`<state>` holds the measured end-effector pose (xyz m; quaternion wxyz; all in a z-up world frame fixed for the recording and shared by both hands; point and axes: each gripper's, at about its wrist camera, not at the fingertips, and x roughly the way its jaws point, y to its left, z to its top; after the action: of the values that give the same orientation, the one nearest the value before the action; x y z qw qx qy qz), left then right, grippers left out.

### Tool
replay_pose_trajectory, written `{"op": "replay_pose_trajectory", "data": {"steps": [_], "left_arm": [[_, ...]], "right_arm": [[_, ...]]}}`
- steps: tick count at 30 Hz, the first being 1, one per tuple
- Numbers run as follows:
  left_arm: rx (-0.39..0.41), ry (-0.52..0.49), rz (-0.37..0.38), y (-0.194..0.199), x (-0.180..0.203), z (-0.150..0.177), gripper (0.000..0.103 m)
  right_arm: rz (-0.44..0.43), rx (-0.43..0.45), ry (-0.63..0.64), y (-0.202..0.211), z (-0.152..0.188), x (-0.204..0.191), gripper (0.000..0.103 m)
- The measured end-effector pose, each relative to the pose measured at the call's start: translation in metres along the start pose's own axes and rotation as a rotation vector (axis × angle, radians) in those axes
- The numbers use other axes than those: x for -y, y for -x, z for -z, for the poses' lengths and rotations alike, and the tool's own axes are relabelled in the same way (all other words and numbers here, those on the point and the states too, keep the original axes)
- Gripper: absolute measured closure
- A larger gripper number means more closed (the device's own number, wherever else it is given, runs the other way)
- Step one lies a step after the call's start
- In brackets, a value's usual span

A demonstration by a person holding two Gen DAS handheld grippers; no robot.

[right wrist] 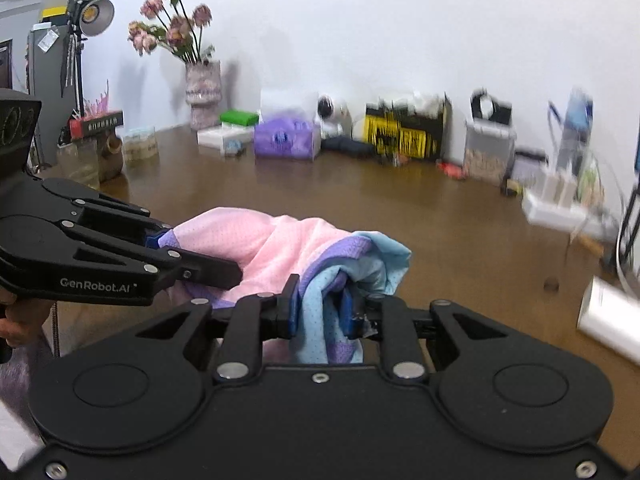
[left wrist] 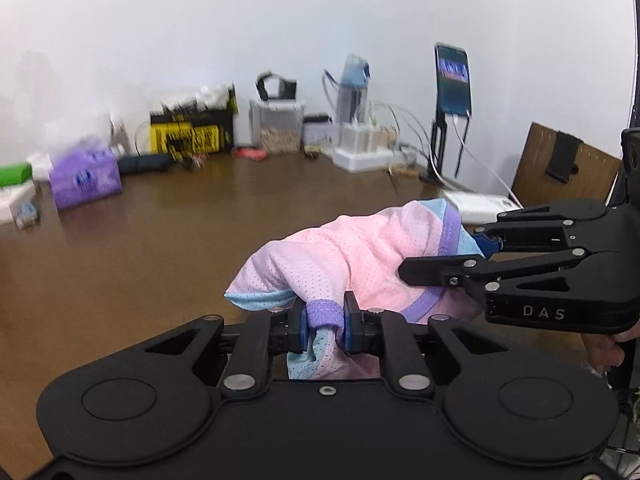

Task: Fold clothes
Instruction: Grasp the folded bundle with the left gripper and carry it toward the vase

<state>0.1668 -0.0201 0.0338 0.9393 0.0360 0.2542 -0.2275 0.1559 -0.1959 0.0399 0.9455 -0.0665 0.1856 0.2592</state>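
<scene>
Table (left wrist: pixel 168 248): the brown top stretches out ahead of both pairs of fingers and below them; clutter lines its far edge, well away from your work.
Garment (left wrist: pixel 344 256): the pink mesh piece with blue panels and purple trim hangs bunched between your two grippers, apparently lifted off the wood, probably so that it can drop open for a fold.
Left gripper (left wrist: pixel 325 326): you have it clenched on a purple-trimmed edge, pads pressing from both sides, with blue and pink cloth trailing down behind the fingertips.
Right gripper (right wrist: pixel 320 312): it is clamped on a gathered blue fold, with purple trim showing just below the pads.
Spacing: your grippers sit near each other, each angling in across the other's view, so the cloth between them sags in a heap, not taut.
Judgement: pinching two edge points suggests you mean to spread the piece; the hands likely need to part first.
Risk: the mesh looks slippery, and a bunched pinch may let go.
</scene>
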Motion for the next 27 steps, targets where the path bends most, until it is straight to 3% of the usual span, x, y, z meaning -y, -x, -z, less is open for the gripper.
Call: {"op": "replay_pose_trajectory", "data": {"steps": [6, 11, 15, 20, 27], "left_arm": [[0.089, -0.044, -0.068, 0.027, -0.044, -0.042, 0.087], [0.133, -0.026, -0.179, 0.039, -0.095, -0.070, 0.087], [0.137, -0.007, -0.314, 0.040, -0.142, -0.084, 0.087], [0.070, 0.032, -0.442, 0.023, -0.209, -0.090, 0.087], [-0.107, 0.031, -0.529, -0.017, -0.267, -0.079, 0.088]], "right_arm": [[-0.005, 0.110, 0.108, -0.023, -0.067, -0.024, 0.080], [-0.053, 0.150, 0.189, -0.073, -0.118, -0.055, 0.080], [-0.098, 0.180, 0.206, -0.118, -0.151, -0.081, 0.080], [-0.163, 0.162, 0.223, -0.193, -0.183, -0.114, 0.081], [-0.225, 0.067, 0.155, -0.276, -0.185, -0.135, 0.084]]}}
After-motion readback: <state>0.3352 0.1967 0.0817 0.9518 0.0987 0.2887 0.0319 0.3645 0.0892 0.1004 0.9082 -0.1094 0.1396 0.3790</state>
